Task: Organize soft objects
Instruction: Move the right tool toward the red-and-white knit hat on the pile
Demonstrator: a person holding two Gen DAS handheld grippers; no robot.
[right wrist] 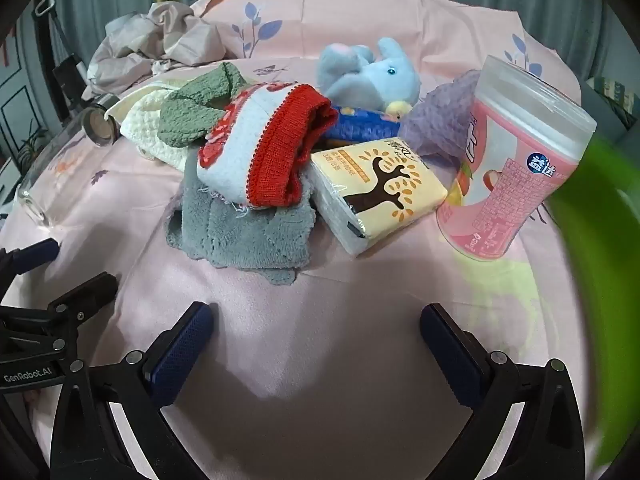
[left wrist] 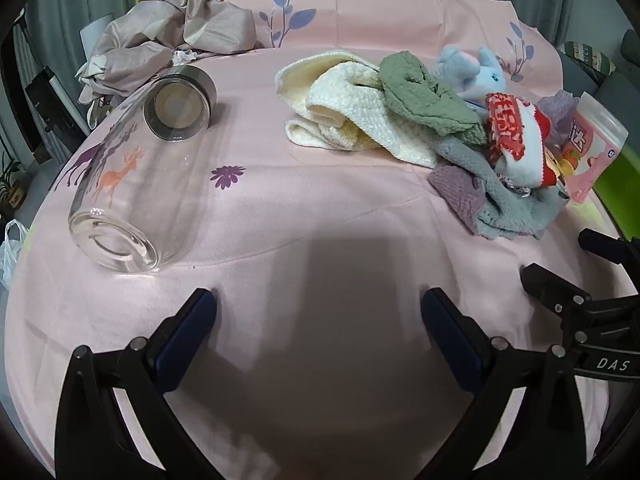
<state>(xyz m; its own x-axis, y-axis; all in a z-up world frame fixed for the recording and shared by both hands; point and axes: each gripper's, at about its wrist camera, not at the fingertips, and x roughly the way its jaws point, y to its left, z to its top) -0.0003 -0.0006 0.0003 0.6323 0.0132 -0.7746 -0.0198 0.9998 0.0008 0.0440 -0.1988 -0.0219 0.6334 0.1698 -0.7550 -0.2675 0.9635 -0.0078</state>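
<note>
With nothing sorted yet, the left gripper (left wrist: 319, 312) and right gripper (right wrist: 316, 326) hover released and empty, so the next move likely means reaching for the red-and-white knitted sock (right wrist: 256, 152) atop the fluffy grey towel (right wrist: 244, 236).

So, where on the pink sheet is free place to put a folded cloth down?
The widest bare stretch of the pink sheet lies between the lying glass jar and the cloth pile, reaching toward the open left gripper. Beside the pink canister and tissue pack it is crowded.

crumpled cloths (right wrist: 240, 232), red-white sock (right wrist: 256, 152), blue plush (right wrist: 372, 72) heaped
</note>
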